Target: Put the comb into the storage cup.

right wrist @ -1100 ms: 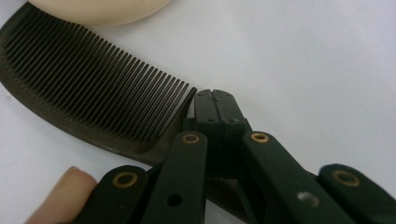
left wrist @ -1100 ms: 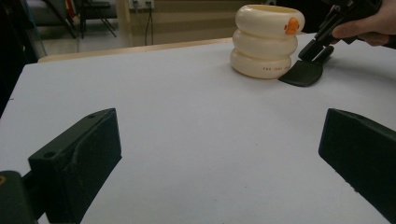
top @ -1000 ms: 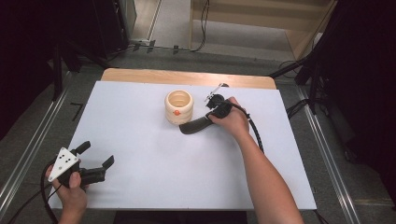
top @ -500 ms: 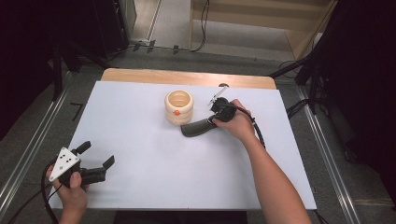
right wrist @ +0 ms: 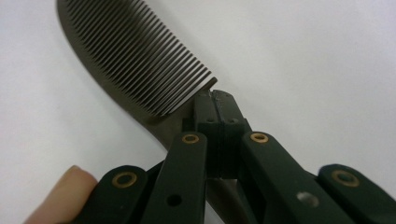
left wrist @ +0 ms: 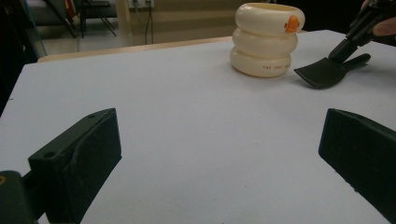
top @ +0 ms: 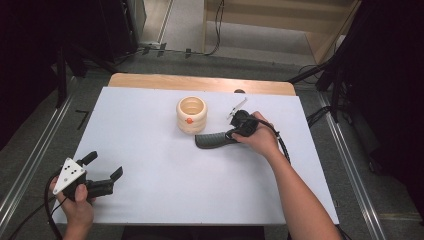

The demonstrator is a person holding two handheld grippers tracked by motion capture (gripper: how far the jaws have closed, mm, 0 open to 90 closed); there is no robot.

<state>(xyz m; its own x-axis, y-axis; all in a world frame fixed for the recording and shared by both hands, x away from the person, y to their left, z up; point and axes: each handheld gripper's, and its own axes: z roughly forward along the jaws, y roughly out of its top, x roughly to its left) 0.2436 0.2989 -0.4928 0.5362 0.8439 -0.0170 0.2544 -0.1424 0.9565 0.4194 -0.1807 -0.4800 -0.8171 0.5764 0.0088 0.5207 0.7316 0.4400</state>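
Observation:
A black comb (top: 212, 140) with fine teeth lies low over the white table (top: 165, 195), right of a cream ribbed cup (top: 191, 114) that bears an orange spot. My right gripper (top: 232, 134) is shut on the comb's handle end; in the right gripper view the jaws meet at the comb (right wrist: 140, 56), my right gripper (right wrist: 215, 105) pinching its edge. My left gripper (top: 105, 165) rests at the front left corner, open, nothing between its jaws. From the left gripper view, my left gripper (left wrist: 219, 154) faces the cup (left wrist: 267, 39) and the comb (left wrist: 327, 72) farther off.
A wooden strip (top: 200, 82) borders the table's far edge. Metal rails (top: 30, 165) run along both sides, and a cable (top: 282, 145) trails from the right gripper along the forearm.
The right hand has carried the comb a little to the right and toward the near side, away from the cup. The left gripper has stayed put.

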